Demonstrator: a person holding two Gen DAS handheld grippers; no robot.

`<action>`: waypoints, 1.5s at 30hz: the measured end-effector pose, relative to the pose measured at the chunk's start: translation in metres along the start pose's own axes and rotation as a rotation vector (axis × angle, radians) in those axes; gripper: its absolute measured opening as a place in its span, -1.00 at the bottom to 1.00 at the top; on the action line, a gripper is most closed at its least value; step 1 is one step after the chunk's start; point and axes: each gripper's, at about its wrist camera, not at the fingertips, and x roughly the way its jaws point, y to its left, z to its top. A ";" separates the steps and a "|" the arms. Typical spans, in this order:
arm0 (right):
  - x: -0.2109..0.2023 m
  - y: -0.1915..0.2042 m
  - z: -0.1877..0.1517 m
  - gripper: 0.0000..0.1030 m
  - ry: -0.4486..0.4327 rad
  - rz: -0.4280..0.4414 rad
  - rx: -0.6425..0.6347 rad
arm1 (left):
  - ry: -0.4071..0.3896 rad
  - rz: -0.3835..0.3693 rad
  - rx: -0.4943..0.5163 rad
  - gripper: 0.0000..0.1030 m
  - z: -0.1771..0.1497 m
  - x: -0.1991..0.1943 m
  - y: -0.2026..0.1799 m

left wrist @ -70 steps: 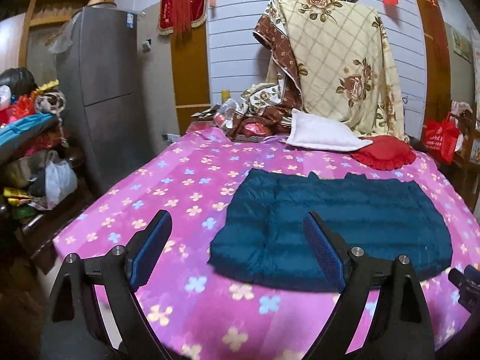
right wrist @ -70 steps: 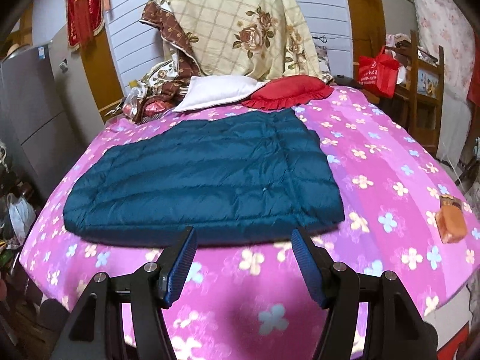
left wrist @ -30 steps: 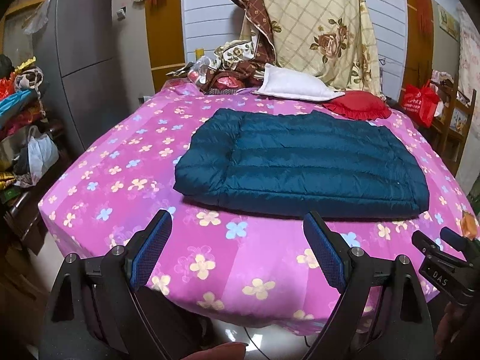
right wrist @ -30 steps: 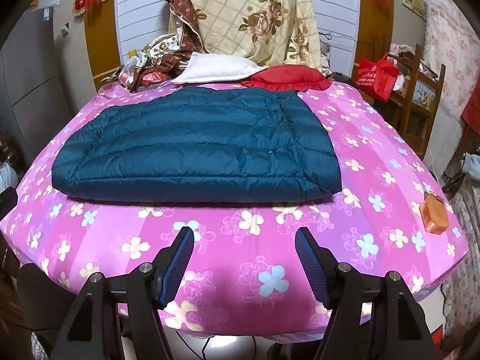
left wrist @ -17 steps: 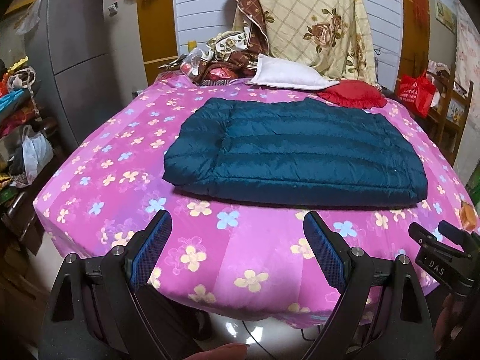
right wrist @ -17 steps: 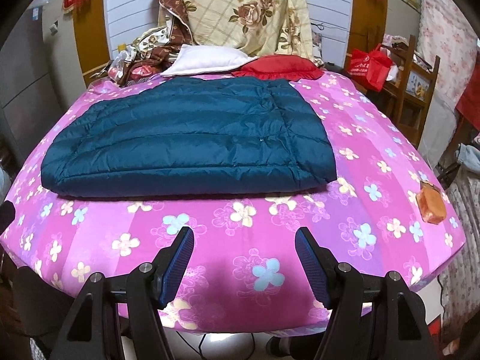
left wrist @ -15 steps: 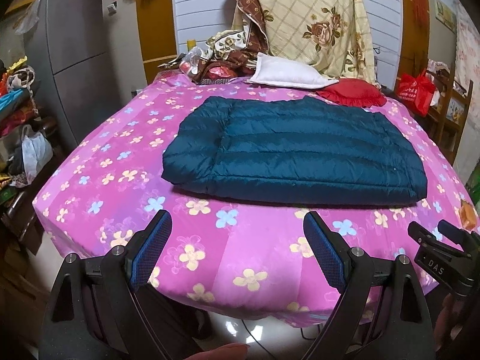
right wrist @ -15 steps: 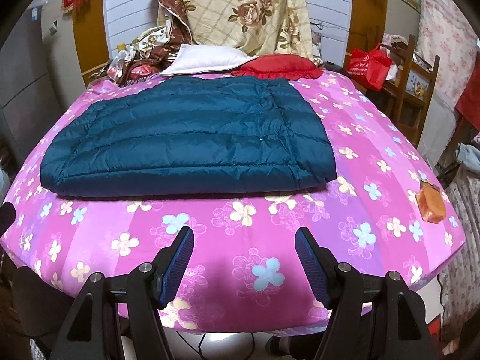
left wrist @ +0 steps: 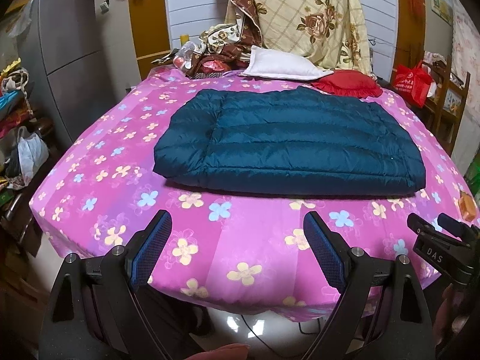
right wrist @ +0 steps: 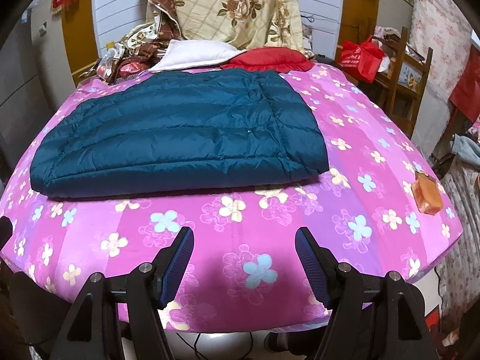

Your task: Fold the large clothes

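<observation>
A dark teal quilted down jacket (left wrist: 288,141) (right wrist: 180,132) lies folded into a flat rectangle on the pink flowered bed (left wrist: 210,219) (right wrist: 240,219). My left gripper (left wrist: 237,234) hangs open over the bed's near edge, short of the jacket, with nothing between its blue pads. My right gripper (right wrist: 243,249) is open too, also back from the jacket's near hem and holding nothing. Part of the right tool (left wrist: 441,246) shows at the lower right of the left wrist view.
A white pillow (left wrist: 282,66) and a red cushion (left wrist: 348,82) lie at the bed's far end under a flowered quilt (right wrist: 237,6). An orange block (right wrist: 426,193) sits near the bed's right edge. A grey fridge (left wrist: 72,51) stands left, a wooden chair (right wrist: 408,75) with a red bag right.
Both grippers have drawn back from the jacket toward the bed's near edge since the earliest frames; over the last half second little has shifted. The jacket lies unmoved.
</observation>
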 end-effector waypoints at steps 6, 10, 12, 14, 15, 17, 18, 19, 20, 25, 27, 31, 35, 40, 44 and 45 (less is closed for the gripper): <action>0.003 0.001 -0.001 0.31 0.009 -0.006 -0.008 | 0.009 0.000 0.003 0.74 -0.002 0.003 0.001; 0.005 0.002 -0.002 0.31 0.015 -0.009 -0.009 | 0.015 -0.002 0.003 0.74 -0.003 0.004 0.001; 0.005 0.002 -0.002 0.31 0.016 -0.011 -0.008 | 0.018 -0.002 0.002 0.74 -0.004 0.005 0.002; 0.005 0.002 -0.002 0.31 0.017 -0.011 -0.009 | 0.023 -0.003 -0.001 0.74 -0.004 0.007 0.003; 0.006 0.002 -0.003 0.32 0.018 -0.012 -0.009 | 0.027 -0.003 -0.002 0.74 -0.005 0.007 0.003; 0.007 0.003 -0.004 0.32 0.021 -0.014 -0.011 | 0.032 -0.004 -0.004 0.74 -0.006 0.009 0.004; 0.008 0.003 -0.004 0.32 0.023 -0.015 -0.013 | 0.033 -0.004 -0.003 0.74 -0.006 0.009 0.004; 0.008 0.003 -0.005 0.32 0.025 -0.016 -0.014 | 0.036 -0.005 -0.003 0.74 -0.006 0.010 0.004; 0.009 0.004 -0.005 0.32 0.027 -0.017 -0.017 | 0.039 -0.007 -0.003 0.74 -0.006 0.010 0.004; 0.009 0.008 -0.006 0.32 0.028 -0.022 -0.028 | 0.051 -0.009 -0.004 0.74 -0.007 0.014 0.005; 0.009 0.009 -0.007 0.32 0.024 -0.024 -0.032 | 0.055 -0.011 -0.006 0.74 -0.008 0.015 0.006; 0.009 0.010 -0.007 0.32 0.024 -0.025 -0.034 | 0.062 -0.012 -0.010 0.74 -0.008 0.016 0.006; 0.009 0.010 -0.008 0.32 0.027 -0.025 -0.034 | 0.065 -0.012 -0.012 0.74 -0.009 0.018 0.007; 0.009 0.013 -0.009 0.32 0.028 -0.024 -0.045 | 0.079 -0.009 -0.011 0.74 -0.011 0.022 0.007; 0.009 0.015 -0.010 0.32 0.023 -0.025 -0.054 | 0.090 -0.007 -0.014 0.74 -0.013 0.026 0.008; 0.009 0.015 -0.010 0.32 0.023 -0.026 -0.055 | 0.092 -0.007 -0.015 0.74 -0.013 0.027 0.008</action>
